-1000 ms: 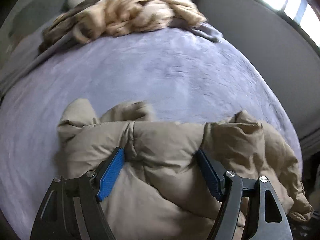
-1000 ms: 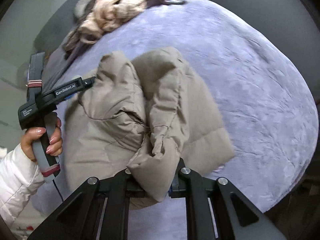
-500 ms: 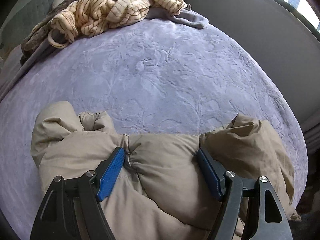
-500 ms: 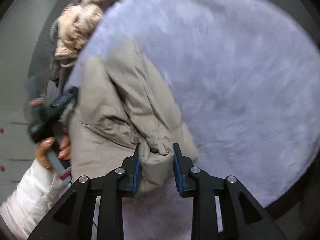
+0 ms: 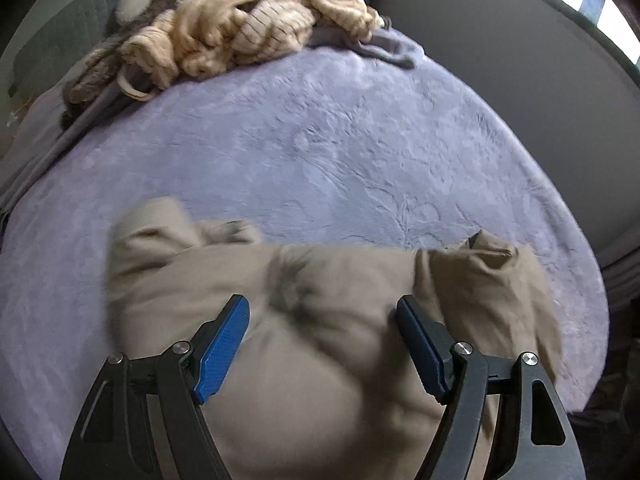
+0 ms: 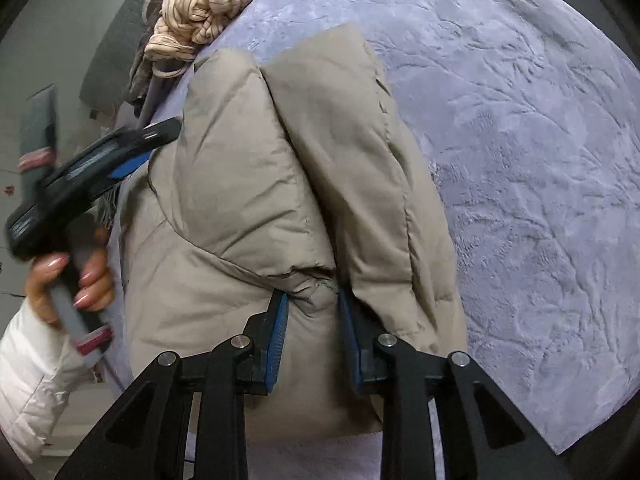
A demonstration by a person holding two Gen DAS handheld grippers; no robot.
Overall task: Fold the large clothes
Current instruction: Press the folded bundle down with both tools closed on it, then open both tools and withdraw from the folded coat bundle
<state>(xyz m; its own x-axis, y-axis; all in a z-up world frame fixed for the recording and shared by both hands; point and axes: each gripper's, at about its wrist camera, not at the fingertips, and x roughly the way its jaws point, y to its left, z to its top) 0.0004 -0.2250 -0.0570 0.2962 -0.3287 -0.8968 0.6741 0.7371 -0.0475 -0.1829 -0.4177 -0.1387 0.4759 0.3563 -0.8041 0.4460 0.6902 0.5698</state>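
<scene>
- left claw [image 5: 323,344], in the left wrist view: our jaws stand wide with a thick bulge of the beige puffer jacket [image 5: 320,380] between them. the frame is blurred, so we cannot tell whether the blue pads [image 5: 222,350] press on the padding or only flank it. if they only flank it, we judge the bulge could slide out as soon as we lift.
- same view: the jacket lies bunched at the near edge of the purple bed cover [image 5: 340,140], with a loose end [image 5: 492,276] sticking out to the right. we think that end may flop open and spoil the fold, or drag toward the edge of the bed.
- same view: the pile of striped clothes [image 5: 240,36] sits well apart at the far end, so snagging it looks unlikely.
- right claw [image 6: 312,334], in the right wrist view: our jaws are closing on a narrow pinch of jacket [image 6: 280,184] fabric, and the pads look pressed against it. the pinch is slippery shell over puffy fill, so we judge it may creep out under the weight.
- same view: the person's hand [image 6: 76,276] carries the left claw [image 6: 132,148] at the jacket's left side. pulling the two ends unevenly could twist the folded layers apart.
</scene>
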